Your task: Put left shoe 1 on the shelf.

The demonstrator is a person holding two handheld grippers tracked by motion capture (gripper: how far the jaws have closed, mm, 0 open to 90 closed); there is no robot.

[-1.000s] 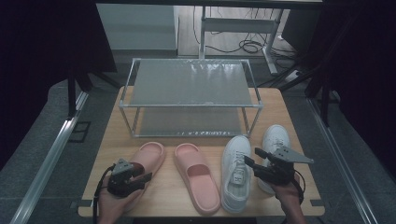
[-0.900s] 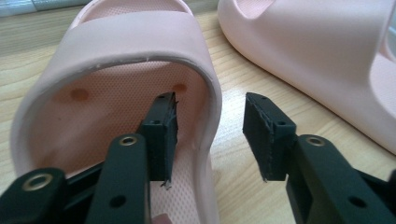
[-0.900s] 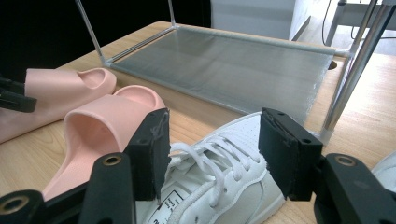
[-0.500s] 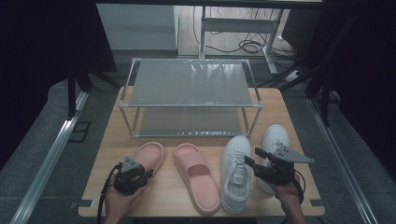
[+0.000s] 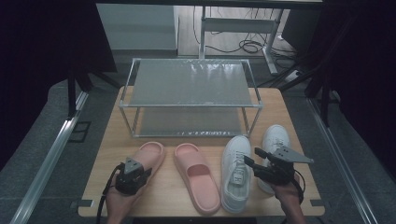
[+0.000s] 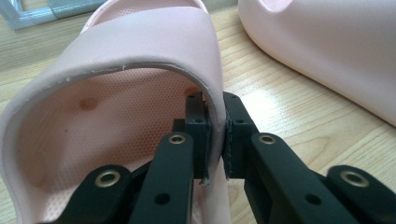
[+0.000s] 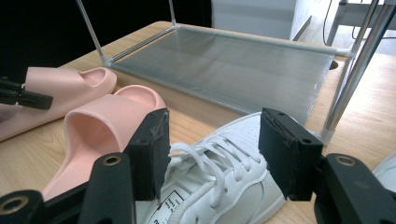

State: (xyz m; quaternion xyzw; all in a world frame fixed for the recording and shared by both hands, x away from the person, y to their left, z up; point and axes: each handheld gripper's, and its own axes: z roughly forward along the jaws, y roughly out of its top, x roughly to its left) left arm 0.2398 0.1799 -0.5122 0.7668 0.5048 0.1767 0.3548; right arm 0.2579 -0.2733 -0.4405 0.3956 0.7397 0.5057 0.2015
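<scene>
Two pink slippers lie side by side at the table's front: the left slipper [image 5: 150,156] and the right slipper [image 5: 196,175]. My left gripper [image 5: 139,171] is at the left slipper's near end. In the left gripper view it [image 6: 215,135] is shut on the edge of that slipper's strap [image 6: 140,46], one jaw inside and one outside. Right of the slippers lie a white sneaker [image 5: 236,175] and its mate [image 5: 275,137]. My right gripper [image 5: 251,156] hangs open over the first sneaker's laces [image 7: 219,182], its jaws [image 7: 212,149] wide apart and holding nothing.
A two-shelf metal rack [image 5: 191,88] stands across the back half of the wooden table [image 5: 107,149]; its lower shelf [image 7: 243,60] lies just beyond the shoes. The right slipper [image 7: 107,126] sits close to the sneaker's left. Dark floor and cables surround the table.
My left gripper has shifted slightly right and forward against the left slipper. The right gripper and the shoes have stayed where they were.
</scene>
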